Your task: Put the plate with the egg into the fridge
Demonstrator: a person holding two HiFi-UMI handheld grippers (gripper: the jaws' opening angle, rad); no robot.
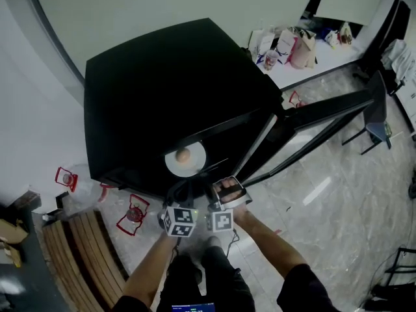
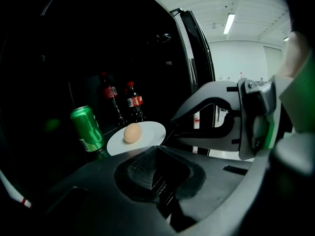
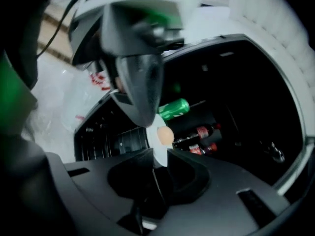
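Only the head view shows us the boxy black fridge (image 1: 162, 83) from above. The gripper views look inside: a shiny green can (image 2: 87, 128), two cola bottles (image 2: 133, 100). The round white plate (image 1: 193, 164) bearing the smooth tan egg (image 1: 183, 155) is at the fridge's mouth; the left gripper (image 2: 155, 149) pinches its rim, the right gripper (image 3: 158, 154) has its jaws slightly parted around it

The fridge shelf (image 2: 110, 131) bears a green can (image 2: 86, 128); two cola bottles (image 2: 133, 101) stand behind.

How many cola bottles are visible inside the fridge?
2. Dark, red-labelled bottles, side by side behind the round white plate, right of the green can. Darkness may hide more.
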